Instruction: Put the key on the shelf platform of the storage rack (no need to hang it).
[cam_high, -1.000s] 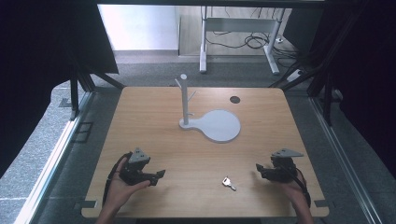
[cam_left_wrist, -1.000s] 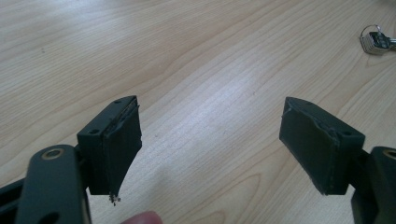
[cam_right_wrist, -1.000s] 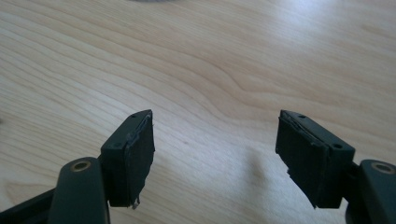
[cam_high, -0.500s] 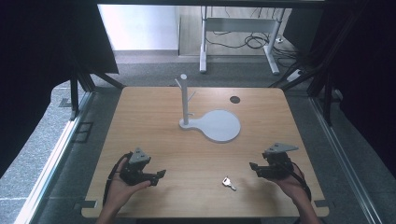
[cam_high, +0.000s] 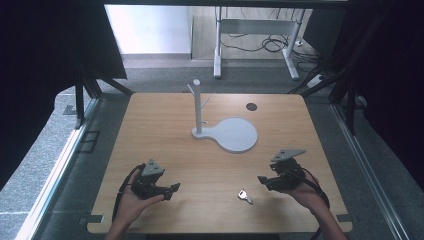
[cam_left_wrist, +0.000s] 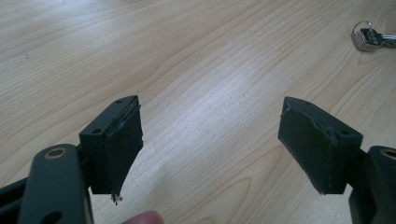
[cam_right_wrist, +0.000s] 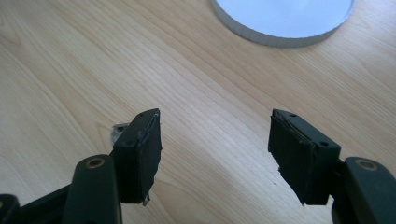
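Right now, one key (cam_high: 244, 196) on a small ring lies flat on the table (cam_high: 165, 130), close to the near edge and a little right of its middle. It sits between my two grippers, nearer the right one, touching neither. In the left gripper view the key (cam_left_wrist: 370, 38) shows at the upper right, well beyond the jaws. In the right gripper view a bit of metal peeks out just behind the left jaw; I take it for the key (cam_right_wrist: 119, 131) but cannot be sure.

Two grippers, one in each hand. My left gripper (cam_high: 172, 189) rests near the near-left corner, jaws spread wide apart, bare wood between them. My right gripper (cam_high: 262, 180) is held near the near-right part of the table, jaws likewise spread wide, nothing between them.

One white stand: a round flat base (cam_high: 235, 134) at the table's middle, with an upright post (cam_high: 197, 106) rising from its left tab and small pegs branching off the post. Nothing hangs on it. Part of the base's rim (cam_right_wrist: 280, 37) shows at the top of the right gripper view.

One dark round hole (cam_high: 251, 106) is near the far edge, right of the post.

Table is light wood. Beyond the far edge: grey floor, metal desk legs (cam_high: 217, 47), loose cables (cam_high: 265, 44). Black curtains (cam_high: 45, 60) hang on both sides.
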